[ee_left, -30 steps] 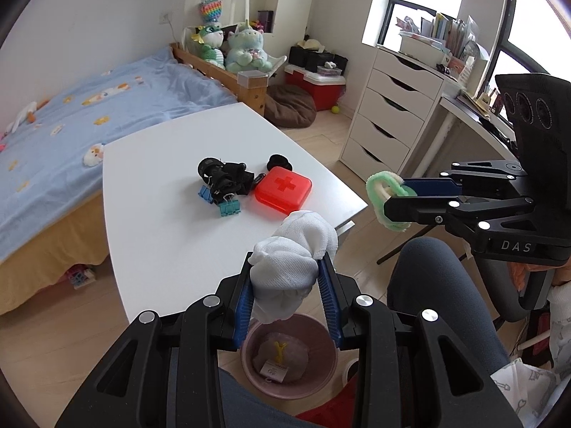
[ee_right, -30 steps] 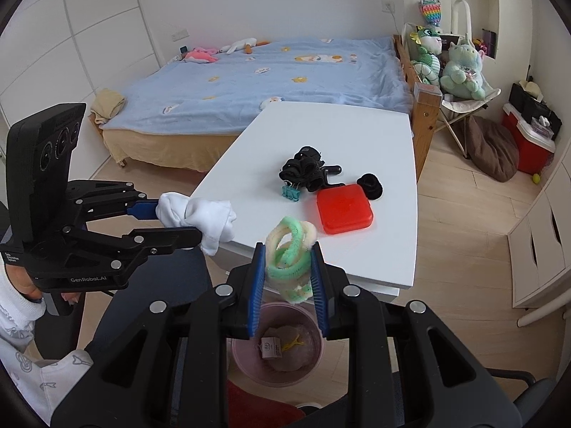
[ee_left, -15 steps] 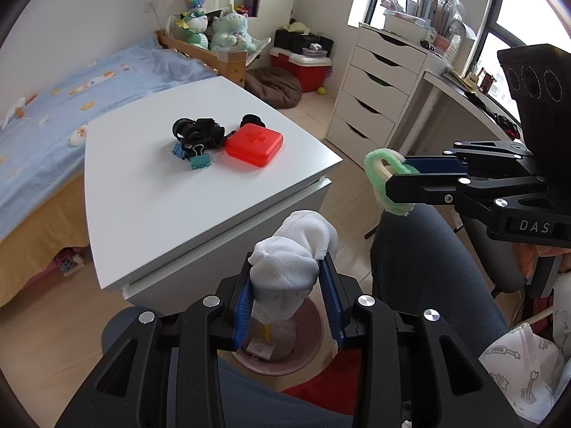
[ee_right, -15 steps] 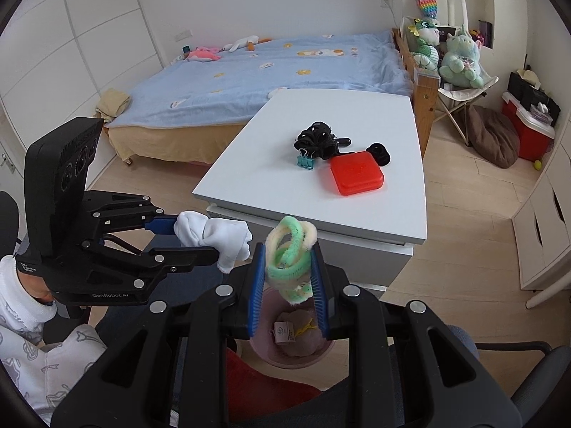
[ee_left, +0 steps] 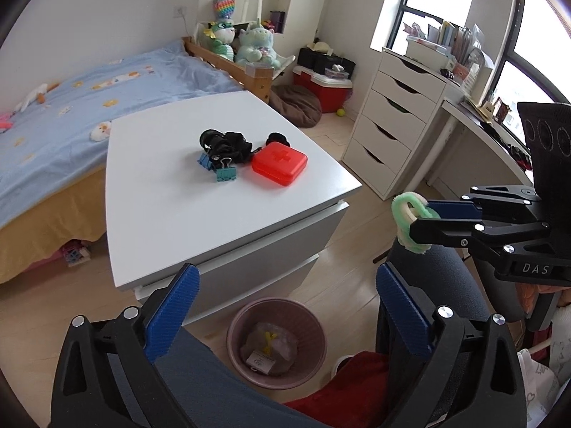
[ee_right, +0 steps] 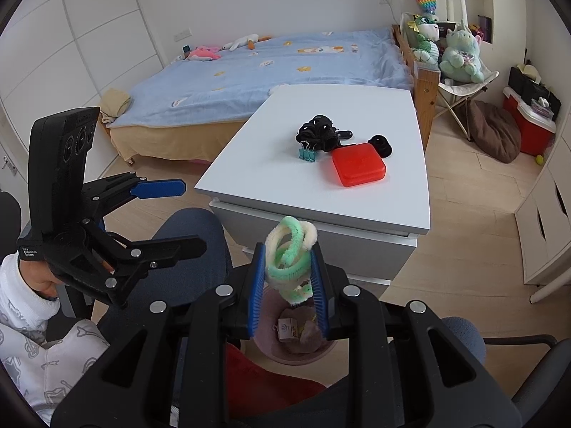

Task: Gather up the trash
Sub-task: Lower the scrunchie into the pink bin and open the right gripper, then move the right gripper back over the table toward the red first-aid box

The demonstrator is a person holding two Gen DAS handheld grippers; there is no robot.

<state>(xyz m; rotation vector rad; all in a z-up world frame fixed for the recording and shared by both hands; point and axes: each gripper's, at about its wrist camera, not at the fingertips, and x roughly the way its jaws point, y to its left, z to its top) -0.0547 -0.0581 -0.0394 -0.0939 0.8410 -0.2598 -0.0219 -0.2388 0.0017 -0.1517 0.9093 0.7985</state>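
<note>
The left gripper [ee_left: 285,299] hangs with its 2 blue-padded fingers spread wide and nothing between them, above the round mauve plastic waste bin [ee_left: 277,342] on the wooden floor. The right gripper [ee_right: 289,285] clamps a tangle of green and cream fuzzy pipe cleaners [ee_right: 291,256] over the same bin [ee_right: 296,339]. On the white table [ee_left: 171,199] lie a red plastic case [ee_left: 279,163] and a heap of black binder clips [ee_left: 225,148].
</note>
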